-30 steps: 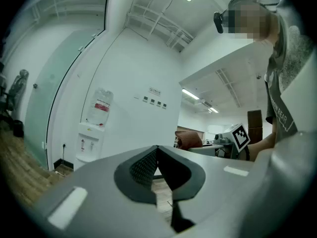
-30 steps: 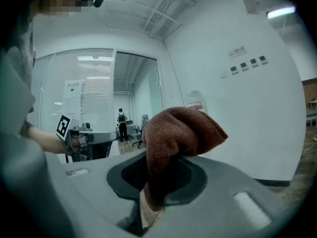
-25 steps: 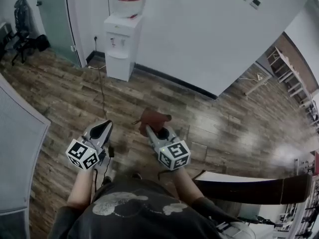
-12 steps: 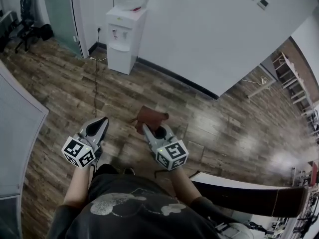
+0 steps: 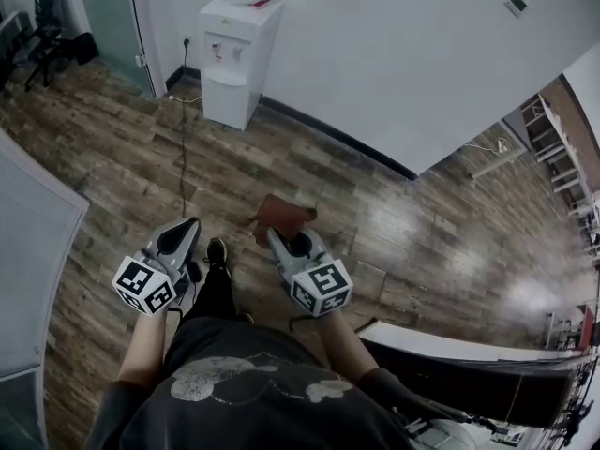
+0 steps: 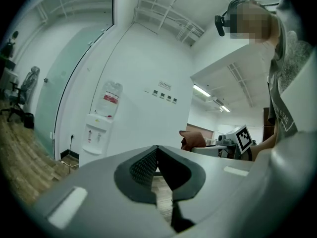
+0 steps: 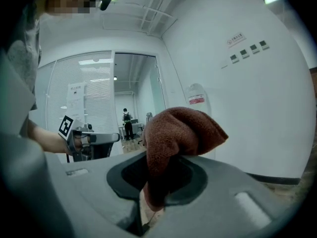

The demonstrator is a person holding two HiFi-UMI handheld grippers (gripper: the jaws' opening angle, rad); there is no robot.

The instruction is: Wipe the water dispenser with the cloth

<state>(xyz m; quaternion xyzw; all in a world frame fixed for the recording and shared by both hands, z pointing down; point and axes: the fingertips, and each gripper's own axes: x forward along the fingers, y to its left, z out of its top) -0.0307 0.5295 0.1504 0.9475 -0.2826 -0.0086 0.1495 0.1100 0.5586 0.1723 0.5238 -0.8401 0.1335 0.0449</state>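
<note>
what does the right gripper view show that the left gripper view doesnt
Only the right gripper view: a distant person past glass walls, and the right gripper close up, jaws shut on the cloth. Only the left gripper view: the water dispenser's white cabinet and, close up, the left gripper, jaws together, empty. Both: its bottle and that cloth.

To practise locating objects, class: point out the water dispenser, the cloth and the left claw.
water dispenser (image 5: 228,97), head view, on its white lower front.
cloth (image 7: 181,130), right gripper view, on its bunched top fold.
left claw (image 6: 157,148), left gripper view, where its closed tips meet.
</note>
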